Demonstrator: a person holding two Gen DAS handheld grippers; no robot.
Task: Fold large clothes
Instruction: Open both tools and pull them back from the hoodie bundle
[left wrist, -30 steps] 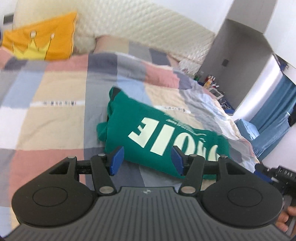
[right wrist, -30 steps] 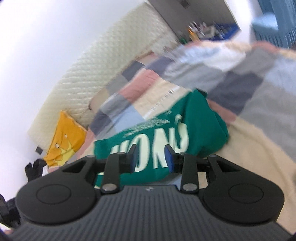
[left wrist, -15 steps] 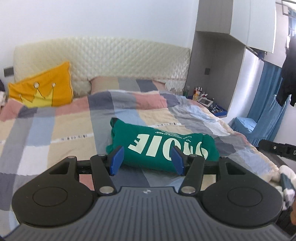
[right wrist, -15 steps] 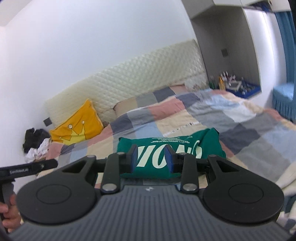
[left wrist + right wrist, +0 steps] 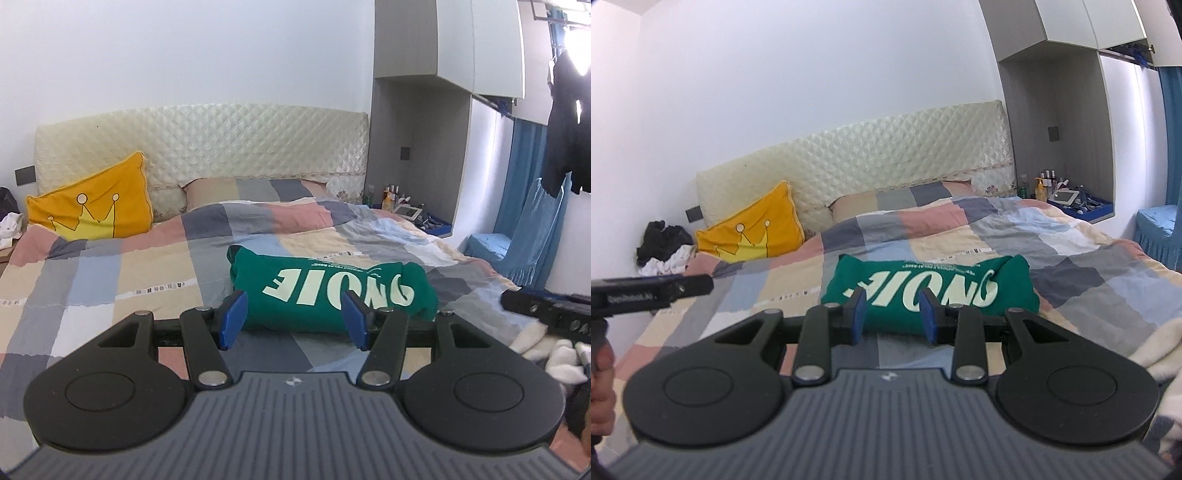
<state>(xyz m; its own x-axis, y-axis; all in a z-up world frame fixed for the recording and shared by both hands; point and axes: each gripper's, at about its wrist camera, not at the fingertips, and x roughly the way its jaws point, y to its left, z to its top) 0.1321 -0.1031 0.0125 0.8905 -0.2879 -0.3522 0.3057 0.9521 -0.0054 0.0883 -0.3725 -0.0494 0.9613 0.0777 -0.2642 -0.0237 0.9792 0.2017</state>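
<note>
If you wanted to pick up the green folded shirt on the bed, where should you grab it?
Probably by its two short ends. The green shirt lies as a long folded bundle across the quilt, so the left gripper could pinch the thick left end and the right gripper the right end, each coming in low from the near side. Both are open and empty.

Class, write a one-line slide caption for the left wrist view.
Open left gripper hangs empty before a folded green garment lying on the patchwork bed.

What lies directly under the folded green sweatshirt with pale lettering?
The folded green sweatshirt rests on the patchwork checked quilt; grey and beige patches show around it. The patch directly beneath is covered.
</note>
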